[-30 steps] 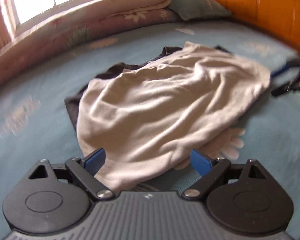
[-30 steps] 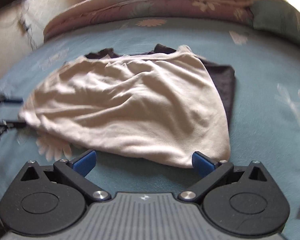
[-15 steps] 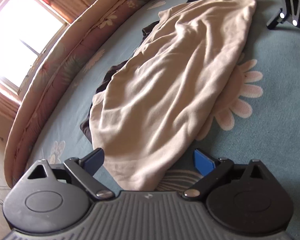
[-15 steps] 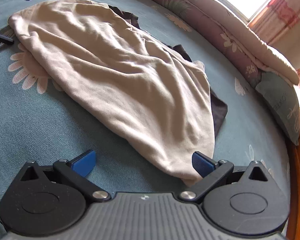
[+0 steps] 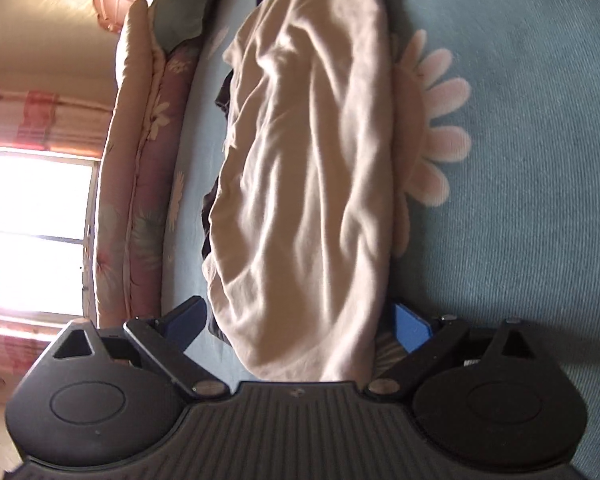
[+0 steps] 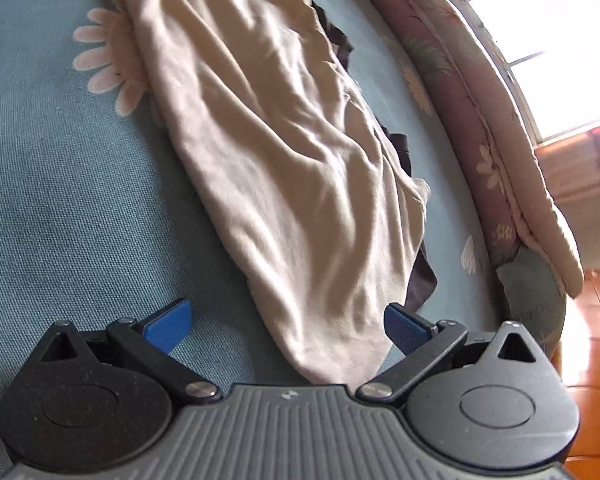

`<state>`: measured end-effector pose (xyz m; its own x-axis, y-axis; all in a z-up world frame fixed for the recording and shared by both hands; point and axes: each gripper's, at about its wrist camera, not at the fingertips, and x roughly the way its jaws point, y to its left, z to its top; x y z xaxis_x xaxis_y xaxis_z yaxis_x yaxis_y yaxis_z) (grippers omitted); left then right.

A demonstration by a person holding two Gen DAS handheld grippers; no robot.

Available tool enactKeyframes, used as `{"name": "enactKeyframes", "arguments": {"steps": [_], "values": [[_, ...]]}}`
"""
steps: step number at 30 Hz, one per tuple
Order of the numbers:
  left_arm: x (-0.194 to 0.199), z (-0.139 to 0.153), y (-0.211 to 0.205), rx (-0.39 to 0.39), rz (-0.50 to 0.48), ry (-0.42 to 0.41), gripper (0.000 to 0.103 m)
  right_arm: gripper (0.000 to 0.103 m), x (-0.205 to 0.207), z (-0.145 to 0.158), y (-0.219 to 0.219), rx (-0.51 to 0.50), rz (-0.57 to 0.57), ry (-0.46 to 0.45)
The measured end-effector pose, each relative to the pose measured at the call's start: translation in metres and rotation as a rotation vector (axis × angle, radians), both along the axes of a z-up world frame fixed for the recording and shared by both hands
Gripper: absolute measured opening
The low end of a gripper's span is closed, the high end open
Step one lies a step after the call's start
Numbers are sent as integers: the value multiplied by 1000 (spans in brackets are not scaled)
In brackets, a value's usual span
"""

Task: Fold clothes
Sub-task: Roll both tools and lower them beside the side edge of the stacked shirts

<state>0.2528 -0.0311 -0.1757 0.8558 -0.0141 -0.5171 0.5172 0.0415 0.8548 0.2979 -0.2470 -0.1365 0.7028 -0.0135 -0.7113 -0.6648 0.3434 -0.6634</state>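
So both grippers' fingers, left (image 5: 300,326) and right (image 6: 286,322), are spread wide, with the beige garment's (image 5: 311,168) ends lying between them on the bed (image 5: 519,160).

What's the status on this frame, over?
Left gripper and right gripper open, each straddling an end of the wrinkled beige cloth garment. Dark garment underneath. Nothing in the way.

beige garment (image 5: 307,168): soft matt knit cloth, creased
dark garment (image 6: 419,280): thin cloth, faint sheen
bedsheet (image 6: 68,200): matt woven cloth, fine ribbed texture
headboard (image 6: 595,340): glossy varnished wood
left gripper (image 5: 300,326): matt black plastic, blue pads, metal pivot pins
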Motion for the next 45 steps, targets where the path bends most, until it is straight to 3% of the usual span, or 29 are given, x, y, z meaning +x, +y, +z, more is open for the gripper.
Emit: {"name": "enactKeyframes", "arguments": {"steps": [3, 11, 20, 28, 31, 33, 35, 41, 45], "values": [[3, -6, -17, 36, -52, -27, 97, 103, 4, -4, 19, -41, 58, -30], [24, -8, -53, 8, -99, -33, 97, 103, 21, -12, 72, -47, 191, -127], [38, -5, -13, -32, -4, -21, 98, 103, 38, -6, 8, -58, 83, -101], [54, -6, -33, -38, -15, -35, 100, 103, 54, -21, 44, -90, 149, -218], [56, -6, -36, -60, -4, -41, 95, 103, 57, -21, 38, -53, 121, -214], [49, -7, -30, -107, 27, -35, 81, 103, 53, -22, 29, -18, 82, -229], [44, -9, -28, -115, 19, -36, 77, 103, 47, -24, 25, -10, 71, -258], [49, -9, -31, 14, -51, -28, 86, 103, 41, -23, 17, -83, 137, -253], [46, -13, -27, 31, -34, -62, 84, 103, 30, -23, 7, -144, 180, -247]]}}
